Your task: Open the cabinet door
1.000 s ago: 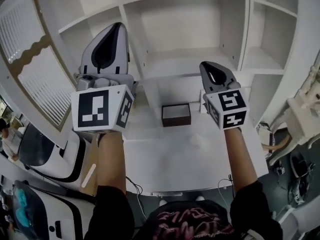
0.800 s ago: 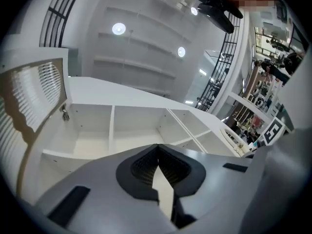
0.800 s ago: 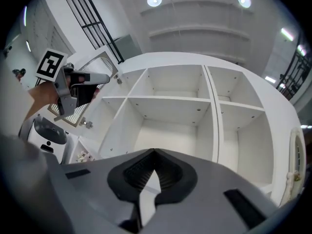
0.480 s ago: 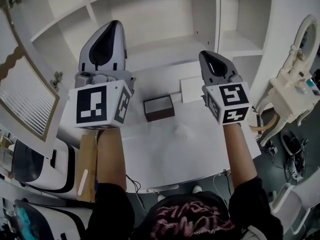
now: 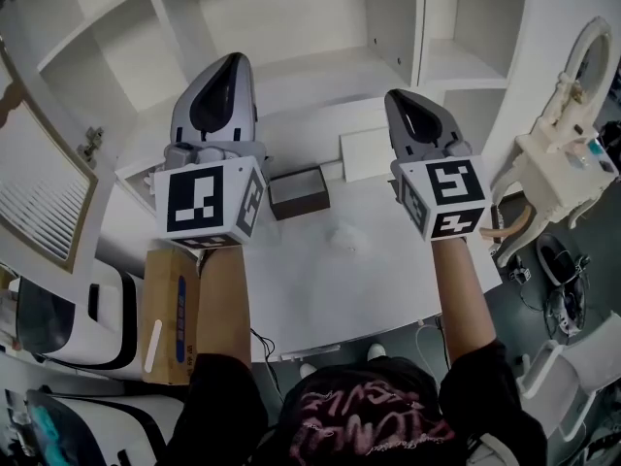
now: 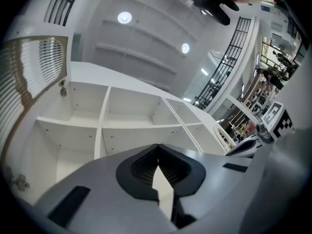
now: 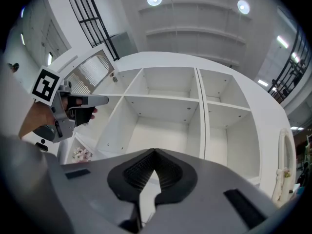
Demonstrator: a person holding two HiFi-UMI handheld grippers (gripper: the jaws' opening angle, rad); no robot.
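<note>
Filling the space ahead of both sets of fingers is a white cabinet [image 5: 291, 27] of bare, open compartments, with dividers and shelves that also spread across the left gripper view [image 6: 126, 111] and the right gripper view [image 7: 165, 130]. The cabinet door [image 5: 44, 197], a louvred panel in a scalloped frame, is swung wide open well out to the left of the left gripper's fingers and touches neither tool. It shows at the left edge of the left gripper view [image 6: 34, 77], and up and to the left of the right gripper's fingers in that gripper's view [image 7: 92, 69]. Below the fingers lies a white table [image 5: 359, 289]. A white carved furniture frame [image 5: 568, 124] stands off to the right of the right gripper's fingers, and a cardboard box [image 5: 173, 309] sits under the left forearm, beside the table. The left gripper [image 5: 228, 71] [image 6: 157, 147] and the right gripper [image 5: 406, 110] [image 7: 155, 152] are held side by side, apart from each other, both aimed at the shelves. Each has its fingers brought fully together at the tips, with nothing between them. In the gap between the two grippers, on the table, sit a white block [image 5: 367, 153] nearer the right fingers and a small dark box [image 5: 299, 192] nearer the left.
</note>
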